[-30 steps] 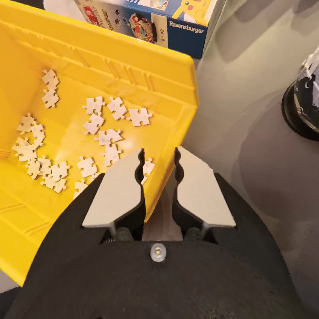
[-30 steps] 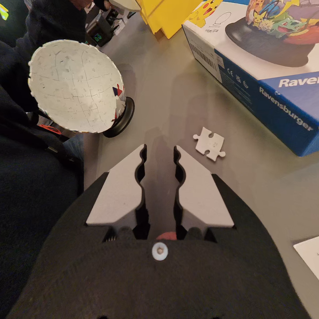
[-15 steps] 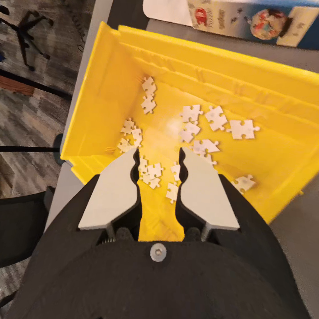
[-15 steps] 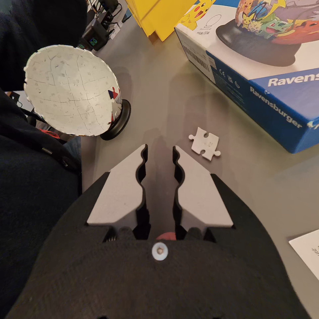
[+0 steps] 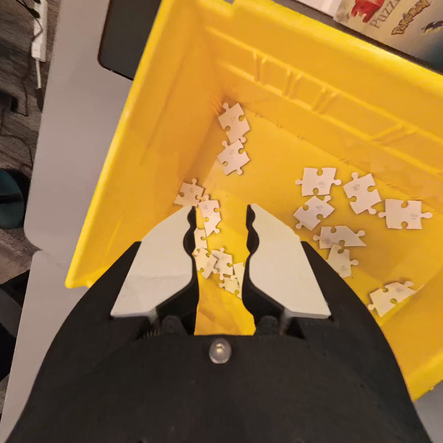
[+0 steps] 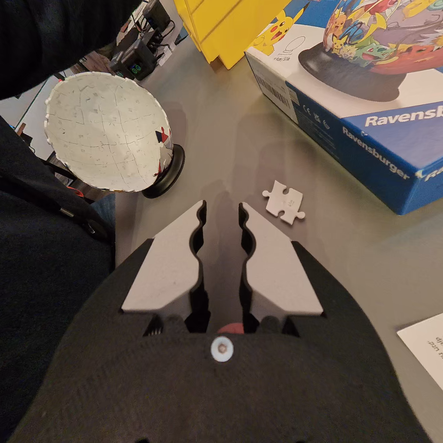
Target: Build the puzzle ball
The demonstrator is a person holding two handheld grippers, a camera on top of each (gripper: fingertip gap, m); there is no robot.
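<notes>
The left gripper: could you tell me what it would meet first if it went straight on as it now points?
Probably the loose puzzle pieces on the floor of the yellow bin; the open left gripper points down at them, though depth is unclear.

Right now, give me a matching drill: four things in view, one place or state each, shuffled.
Things:
1. left gripper
2. lone puzzle piece
3. half-built ball
4. blue box

Places or states:
A. tilted on a black stand
B. open, above the pieces in the yellow bin
C. flat on the grey table, beside the right gripper
D. on the table next to the yellow bin

Pairs: 1-B, 2-C, 3-A, 4-D
</notes>
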